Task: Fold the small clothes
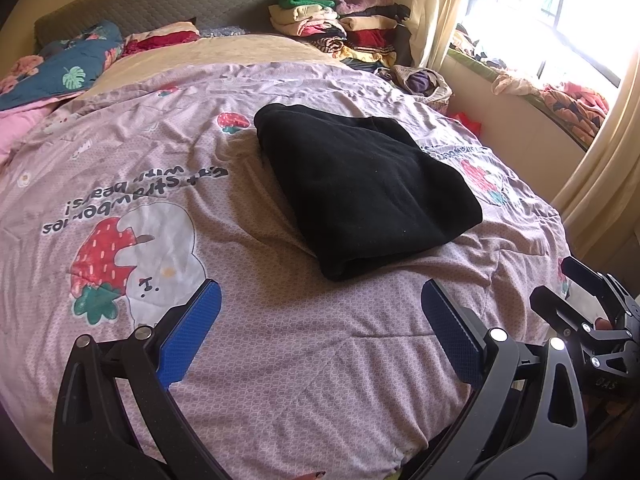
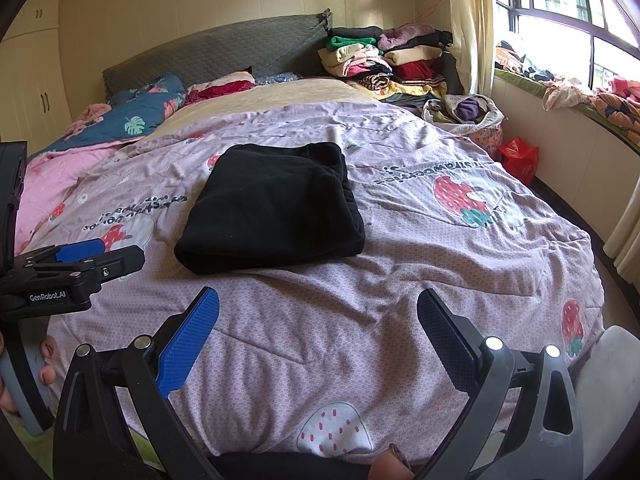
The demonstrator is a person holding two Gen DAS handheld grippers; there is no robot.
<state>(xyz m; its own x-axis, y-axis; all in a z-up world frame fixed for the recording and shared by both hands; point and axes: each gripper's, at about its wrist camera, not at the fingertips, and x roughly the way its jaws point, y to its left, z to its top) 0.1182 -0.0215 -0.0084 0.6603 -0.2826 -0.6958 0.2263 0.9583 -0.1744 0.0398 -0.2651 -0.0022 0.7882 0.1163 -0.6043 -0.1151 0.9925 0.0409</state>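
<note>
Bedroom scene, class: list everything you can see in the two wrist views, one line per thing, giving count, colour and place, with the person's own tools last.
black garment: one, black, folded, lying in the middle of the quilt.
quilt: one, mauve with strawberry prints, spread over the bed.
headboard: one, grey quilted, at the far end of the bed.
floral blanket: one, dark blue with flowers, far left by the headboard.
pile of clothes: one heap, mixed colours, far right corner of the bed.
red bag: one, red, on the floor below the window ledge.
curtain: cream, beside the window.
left gripper: one, black with blue pads, jaws open, over the near quilt.
right gripper: one, same colours, jaws open, empty.
</note>
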